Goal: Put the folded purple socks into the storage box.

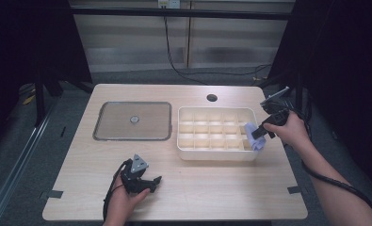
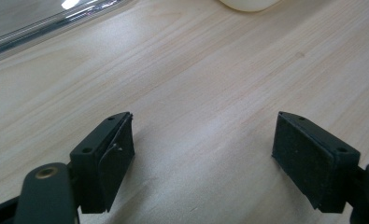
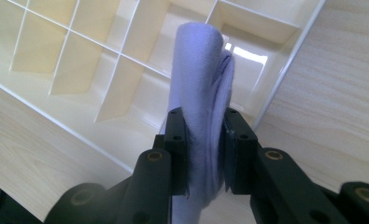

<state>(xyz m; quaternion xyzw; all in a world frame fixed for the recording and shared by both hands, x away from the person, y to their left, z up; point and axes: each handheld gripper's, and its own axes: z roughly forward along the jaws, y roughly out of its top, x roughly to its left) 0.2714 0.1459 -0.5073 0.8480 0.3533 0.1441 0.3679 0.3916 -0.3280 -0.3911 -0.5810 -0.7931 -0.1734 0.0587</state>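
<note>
Clamped between two black jaws at the very front of the right gripper view, a pale lilac rolled cloth (image 3: 202, 107) is standing upright, its rounded top leaning toward the divided cream tray (image 3: 79, 60) beyond. From the high view, the right gripper (image 1: 260, 133) is holding that cloth (image 1: 254, 135) over the tray's right end, at the near right corner, above or just beside the outer wall (image 1: 216, 154); which compartment lies directly beneath cannot be told.

To do this step well, the person is probably needing to centre the roll over a single cell before lowering, keeping it vertical so its edges are not catching on the thin dividers. Releasing only once the bottom is sitting inside the cell should stop the cloth from unrolling or tipping across the rim.

Farther out, the left gripper (image 1: 150, 182) is resting near the table's front edge, well apart from the tray, its jaws standing wide apart over bare wood with nothing between them. A shallow grey-rimmed square panel (image 1: 133, 121) is lying on the light wooden table (image 1: 249, 188), just left of the tray.
</note>
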